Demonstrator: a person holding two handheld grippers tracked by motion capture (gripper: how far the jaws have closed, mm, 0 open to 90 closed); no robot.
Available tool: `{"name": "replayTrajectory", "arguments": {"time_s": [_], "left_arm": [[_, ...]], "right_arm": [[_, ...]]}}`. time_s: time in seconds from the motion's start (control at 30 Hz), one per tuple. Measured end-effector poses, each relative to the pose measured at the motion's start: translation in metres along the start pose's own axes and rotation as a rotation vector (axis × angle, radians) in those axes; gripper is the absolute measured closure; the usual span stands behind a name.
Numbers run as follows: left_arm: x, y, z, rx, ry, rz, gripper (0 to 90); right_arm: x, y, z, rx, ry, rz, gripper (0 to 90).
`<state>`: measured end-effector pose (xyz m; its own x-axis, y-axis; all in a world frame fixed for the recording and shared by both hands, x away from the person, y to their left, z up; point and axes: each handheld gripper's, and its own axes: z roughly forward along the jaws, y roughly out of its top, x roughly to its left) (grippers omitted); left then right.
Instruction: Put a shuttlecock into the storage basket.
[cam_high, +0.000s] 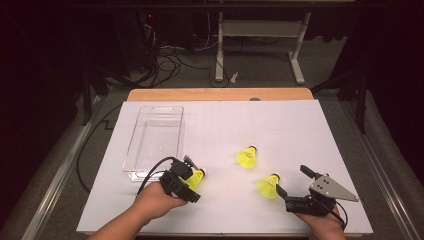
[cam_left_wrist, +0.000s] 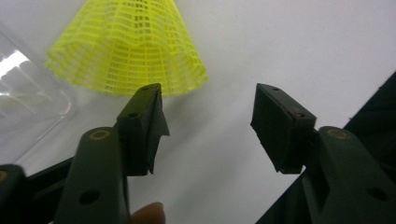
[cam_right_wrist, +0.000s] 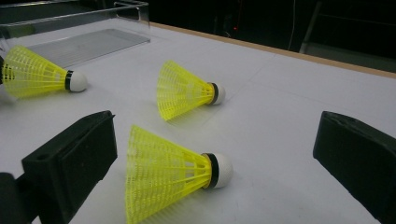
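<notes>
High view of a table covered with a white sheet (cam_high: 300, 130), bearing 3 yellow shuttlecocks and 1 clear plastic bin (cam_high: 155, 140). The bin lay at the left and held no shuttlecock, though a small speck showed on its floor; judged from this, nothing had yet been placed and all 3 pieces remained to be moved, if the bin was the destination.

The left gripper (cam_high: 192, 172) rested just in front of the bin's near corner, at the left shuttlecock (cam_high: 196, 178). In the left gripper view its jaws stood part-way apart with bare sheet between them; the mesh skirt (cam_left_wrist: 128, 46) lay just beyond the pads (cam_left_wrist: 148, 126), untouched, so nothing was held.

The right gripper (cam_high: 295, 182) had its jaws spread wide. The right shuttlecock (cam_high: 268, 186) lay on its side between them, cork (cam_right_wrist: 220, 170) pointing away, neither pad pressing it.

The middle shuttlecock (cam_high: 247, 157) lay apart from both tools, nearer the sheet's centre.
</notes>
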<state>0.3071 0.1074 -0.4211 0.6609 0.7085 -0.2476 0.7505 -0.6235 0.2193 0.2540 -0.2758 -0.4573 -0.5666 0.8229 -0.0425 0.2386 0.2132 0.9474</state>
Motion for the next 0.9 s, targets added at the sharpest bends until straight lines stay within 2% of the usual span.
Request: {"name": "replayTrajectory", "arguments": {"time_s": [0.17, 0.23, 0.33, 0.4, 0.9], "left_arm": [[0.0002, 0.0011, 0.0019, -0.015, -0.003, 0.011, 46.2], [0.0007, 0.0013, 0.0021, -0.018, 0.001, 0.007, 47.1], [0.0036, 0.002, 0.0009, -0.021, -0.017, -0.007, 47.5], [0.0044, 0.002, 0.0006, -0.031, -0.008, -0.019, 46.4], [0.0053, 0.0051, 0.0049, -0.023, -0.005, -0.033, 44.1]], "right_arm": [[-0.0008, 0.0, -0.0005, -0.003, -0.002, -0.003, 0.4], [-0.0008, 0.0001, -0.0005, -0.004, -0.002, -0.003, 0.4], [-0.0005, 0.0, -0.0004, -0.002, 0.0, -0.002, 0.4], [-0.0003, -0.0001, -0.0003, -0.002, 0.001, -0.002, 0.4], [0.0007, -0.0003, 0.0002, -0.002, 0.007, -0.007, 0.5]]}}
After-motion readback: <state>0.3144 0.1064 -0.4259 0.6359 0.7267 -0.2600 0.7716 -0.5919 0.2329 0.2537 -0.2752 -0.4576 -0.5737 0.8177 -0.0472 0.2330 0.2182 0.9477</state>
